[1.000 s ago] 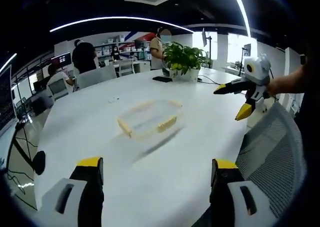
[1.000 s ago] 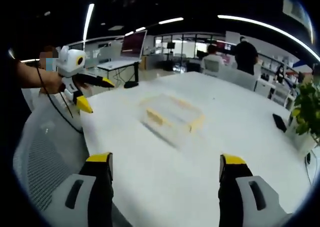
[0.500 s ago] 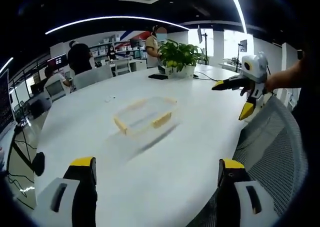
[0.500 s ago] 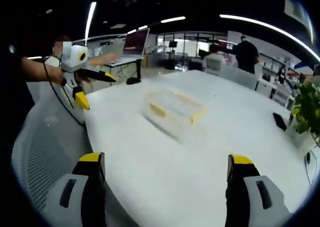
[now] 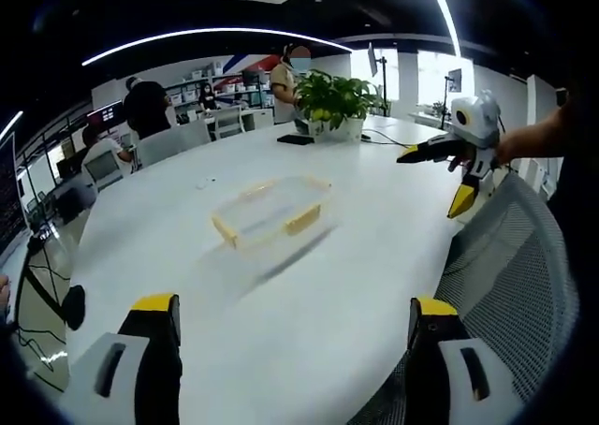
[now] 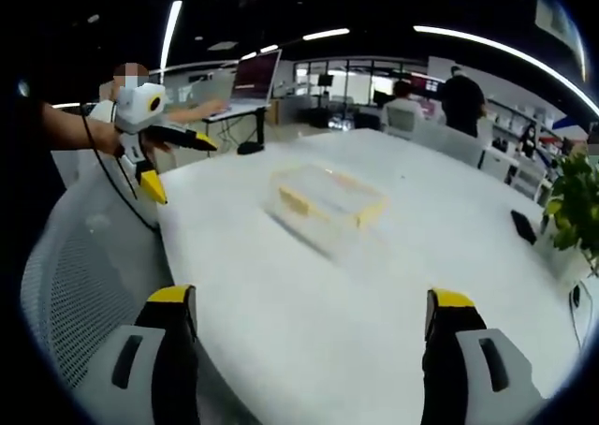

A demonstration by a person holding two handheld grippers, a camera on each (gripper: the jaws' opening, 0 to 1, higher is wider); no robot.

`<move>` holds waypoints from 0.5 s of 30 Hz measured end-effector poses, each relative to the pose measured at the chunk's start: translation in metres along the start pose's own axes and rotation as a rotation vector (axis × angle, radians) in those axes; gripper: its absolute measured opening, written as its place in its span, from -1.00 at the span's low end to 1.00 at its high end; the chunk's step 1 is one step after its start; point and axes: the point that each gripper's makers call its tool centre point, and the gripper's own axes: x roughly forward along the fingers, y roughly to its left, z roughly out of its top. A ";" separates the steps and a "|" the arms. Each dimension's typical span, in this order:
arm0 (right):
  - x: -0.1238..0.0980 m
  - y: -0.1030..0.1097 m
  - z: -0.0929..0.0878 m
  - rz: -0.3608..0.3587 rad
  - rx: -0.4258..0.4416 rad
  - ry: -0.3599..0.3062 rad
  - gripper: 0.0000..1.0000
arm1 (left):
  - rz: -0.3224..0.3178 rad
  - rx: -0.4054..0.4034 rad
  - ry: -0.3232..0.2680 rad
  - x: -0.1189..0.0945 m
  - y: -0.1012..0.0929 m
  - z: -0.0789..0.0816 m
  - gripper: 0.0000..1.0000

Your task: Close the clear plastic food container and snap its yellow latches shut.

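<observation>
Clear plastic food container [image 5: 271, 214] sits on the white round table [image 5: 281, 294], roughly mid-table, lid resting on top; yellow latches [image 5: 301, 221] visible along its sides. Whether the latches are snapped down can't be told, too small and blurred. In the right gripper view the same container [image 6: 326, 203] lies ahead, between the two grippers' positions, untouched by either.

Left gripper [image 5: 290, 345]: jaws spread wide, nothing between them, hovering over the near table edge, well apart from the container. In the right gripper view it shows at the left [image 6: 173, 163], held by a hand [image 6: 105, 139], yellow-tipped jaws apart, near the table rim, a cable hanging from it.

Right gripper [image 6: 314, 336]: jaws spread wide, empty, above the table's near edge, well short of the container. In the left gripper view it appears at the right [image 5: 440, 177], jaws parted, off the table edge.

Grey mesh chair [image 5: 510, 285] beside the table below the right gripper; mesh chair back [image 6: 70, 294] also in the right gripper view. Potted plant [image 5: 339, 102] at the far table edge, dark flat object [image 5: 299, 140] just beside it. Laptop [image 6: 251, 83] on a desk behind. People stand and sit in the background [image 5: 148, 107].
</observation>
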 end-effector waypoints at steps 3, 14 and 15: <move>0.000 -0.001 0.000 0.001 -0.002 0.002 0.99 | 0.002 -0.003 -0.004 0.000 0.000 0.001 0.98; 0.000 0.000 -0.001 0.002 -0.003 0.007 0.99 | 0.000 -0.003 -0.004 0.000 -0.001 0.001 0.98; 0.000 0.000 -0.001 0.002 -0.003 0.007 0.99 | -0.001 -0.004 -0.004 0.001 -0.001 0.001 0.98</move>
